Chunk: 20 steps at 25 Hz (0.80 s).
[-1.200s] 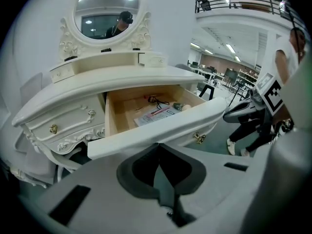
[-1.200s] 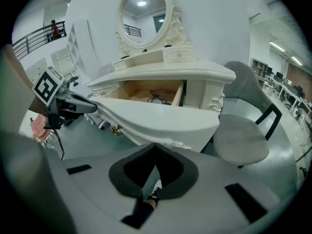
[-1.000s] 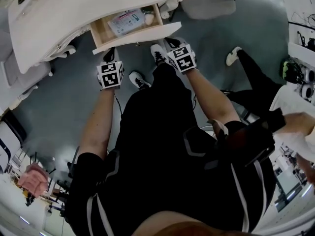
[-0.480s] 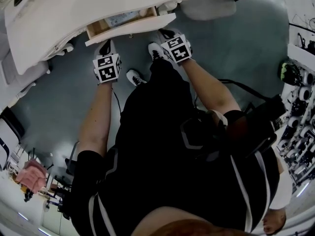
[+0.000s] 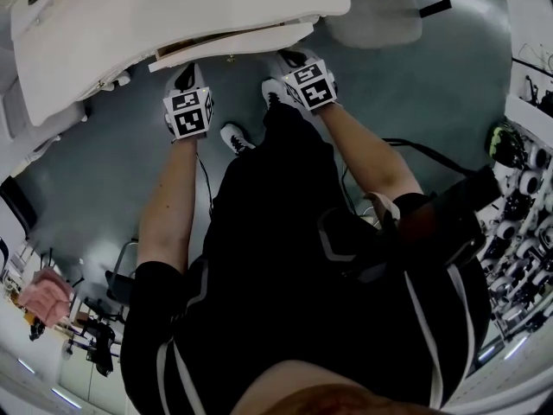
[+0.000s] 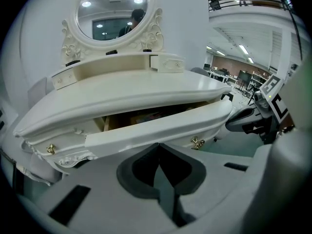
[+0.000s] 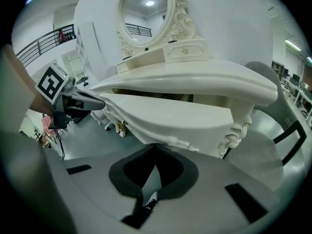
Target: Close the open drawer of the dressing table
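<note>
1. Setting: a grey smooth workshop floor [image 5: 415, 102], with the white carved wooden dressing table [image 5: 173, 15] at its far edge and an oval ornate-framed mirror [image 6: 113, 9] above the tabletop.
2. Task object: the white curved-front drawer [image 6: 161, 126] sits under the tabletop, nearly home. A narrow dark gap along its top edge shows the wooden inside (contents too dim to name).
3. Left gripper [image 6: 158, 150]: jaws pressed together with nothing between them, the tips at the lower edge of the drawer front, left of the small brass pull handle [image 6: 197, 142]. Actual contact cannot be confirmed.
4. Right gripper [image 7: 155, 147]: jaws likewise together and empty, the tips close under the drawer front near its right end.
5. Hazard, skewing: the gap looks wider towards the left, so uneven pressure from the two grippers could probably rack the drawer and jam it in its runners.
6. Hazard, slipping: the front is curved and glossy, and the tips sit low on it, so a hard push could send them sliding underneath.
7. Hazard, obstruction: anything standing proud inside could catch the tabletop edge and stop the drawer short
</note>
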Available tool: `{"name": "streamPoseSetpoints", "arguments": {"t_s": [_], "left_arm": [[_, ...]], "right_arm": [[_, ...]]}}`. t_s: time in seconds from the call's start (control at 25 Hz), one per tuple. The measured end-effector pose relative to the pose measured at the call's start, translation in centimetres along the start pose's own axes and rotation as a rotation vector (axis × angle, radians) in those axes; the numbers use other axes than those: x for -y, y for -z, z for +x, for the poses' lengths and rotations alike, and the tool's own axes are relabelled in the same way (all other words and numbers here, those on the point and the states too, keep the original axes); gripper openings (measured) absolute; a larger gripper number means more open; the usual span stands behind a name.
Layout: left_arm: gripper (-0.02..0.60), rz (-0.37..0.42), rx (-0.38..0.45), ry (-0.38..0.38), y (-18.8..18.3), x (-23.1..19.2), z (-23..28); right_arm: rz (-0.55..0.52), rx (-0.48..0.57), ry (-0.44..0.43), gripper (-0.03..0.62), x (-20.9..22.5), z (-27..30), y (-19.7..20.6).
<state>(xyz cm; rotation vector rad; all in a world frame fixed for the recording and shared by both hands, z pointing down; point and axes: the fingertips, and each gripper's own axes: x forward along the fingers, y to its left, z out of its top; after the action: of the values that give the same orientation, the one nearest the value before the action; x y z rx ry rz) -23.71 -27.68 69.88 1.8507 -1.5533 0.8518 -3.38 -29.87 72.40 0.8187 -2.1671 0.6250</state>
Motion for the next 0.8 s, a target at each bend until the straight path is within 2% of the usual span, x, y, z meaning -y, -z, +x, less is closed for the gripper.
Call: {"name": "streamPoseSetpoints", "arguments": {"t_s": [0.48, 0.8], "left_arm": [[0.006, -0.014, 0.004, -0.005, -0.9, -0.4, 0.7], [0.005, -0.078, 0.059, 0.002, -2.1, -0.2, -0.9]], "right_arm": [[0.043, 0.021, 0.008, 0.005, 1.7, 2.1, -1.7], [0.073, 0.055, 0.025, 0.005, 2.9, 3.1, -3.1]]}}
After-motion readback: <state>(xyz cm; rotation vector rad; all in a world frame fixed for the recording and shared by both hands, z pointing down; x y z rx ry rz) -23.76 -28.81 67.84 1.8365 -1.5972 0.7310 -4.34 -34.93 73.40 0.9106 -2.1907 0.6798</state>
